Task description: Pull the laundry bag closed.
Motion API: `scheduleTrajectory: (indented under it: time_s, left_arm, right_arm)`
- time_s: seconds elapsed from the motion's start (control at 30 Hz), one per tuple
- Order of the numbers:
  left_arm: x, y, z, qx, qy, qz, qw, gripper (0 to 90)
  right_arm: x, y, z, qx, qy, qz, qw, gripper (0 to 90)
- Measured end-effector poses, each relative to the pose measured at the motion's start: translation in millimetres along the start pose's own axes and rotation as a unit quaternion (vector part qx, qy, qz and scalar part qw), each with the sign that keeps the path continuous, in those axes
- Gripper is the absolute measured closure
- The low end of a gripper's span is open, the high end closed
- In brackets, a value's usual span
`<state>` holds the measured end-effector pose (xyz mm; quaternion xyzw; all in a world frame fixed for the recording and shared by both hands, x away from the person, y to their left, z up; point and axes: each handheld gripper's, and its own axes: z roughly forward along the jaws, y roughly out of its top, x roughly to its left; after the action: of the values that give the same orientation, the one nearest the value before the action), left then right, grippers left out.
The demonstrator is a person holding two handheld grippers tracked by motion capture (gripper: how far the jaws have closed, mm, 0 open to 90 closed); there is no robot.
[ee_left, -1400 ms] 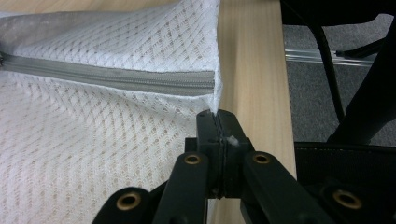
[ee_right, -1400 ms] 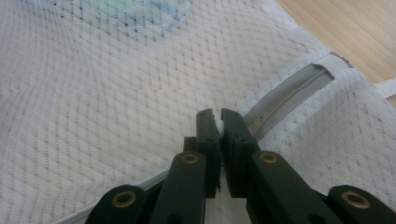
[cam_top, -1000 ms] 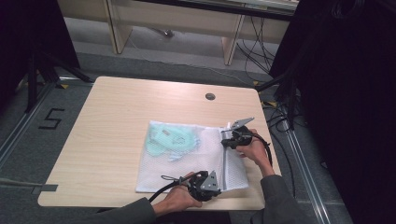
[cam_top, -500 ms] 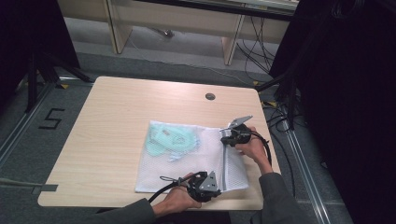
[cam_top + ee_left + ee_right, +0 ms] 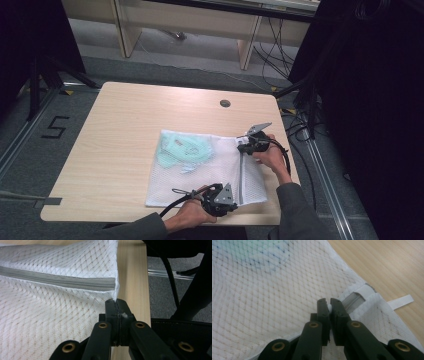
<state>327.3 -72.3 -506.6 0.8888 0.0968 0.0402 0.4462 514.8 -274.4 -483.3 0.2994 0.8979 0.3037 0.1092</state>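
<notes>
**Both grippers pinched on the zip end of a mesh laundry bag**

From the high view I saw the white mesh laundry bag [image 5: 205,175] lying flat on the right half of the wooden table [image 5: 125,130], its long axis running left to right. Its grey zipper [image 5: 242,172] ran across the right end, from the near edge toward the far edge. A pale green garment [image 5: 181,150] showed through the mesh in the far left part of the bag.

My left gripper [image 5: 223,200] sat at the near end of the zipper, my right gripper [image 5: 248,145] at the far end.

The left gripper view gave what the overhead could not: the jaws closed tight on the bag's hemmed corner, just below the zipper's end. In the right gripper view the jaws were nearly together, clamping a small white piece beside the zipper; I could not tell exactly what it was. A white loop tab [image 5: 400,301] lay on the table there.
</notes>
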Motion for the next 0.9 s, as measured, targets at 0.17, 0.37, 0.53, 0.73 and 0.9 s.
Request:
scheduleTrajectory:
  time_s: [0.17,0.37,0.53,0.73,0.9]
  left_arm:
    - [0.5,0.2,0.0,-0.004,0.003,-0.001,1.0000,89.2]
    - [0.0,-1.1,1.2,-0.002,-0.002,-0.004,1.0000,89.2]
    - [-0.7,-0.8,0.7,-0.002,-0.001,-0.003,1.0000,89.2]
    - [-3.1,-0.9,2.0,-0.005,-0.005,-0.007,1.0000,89.2]
    - [-1.4,-0.3,1.3,-0.003,-0.004,-0.009,0.9999,89.3]
  right_arm:
    - [-3.4,3.4,1.4,-0.001,0.004,-0.006,1.0000,86.8]
    - [-8.8,6.1,2.4,-0.005,-0.003,0.001,1.0000,86.8]
    - [-10.4,5.5,3.4,-0.001,-0.011,0.012,0.9999,86.8]
    - [-14.2,4.5,4.3,-0.008,-0.009,0.016,0.9998,86.7]
    - [-17.8,3.4,5.9,-0.009,-0.009,0.024,0.9996,86.8]
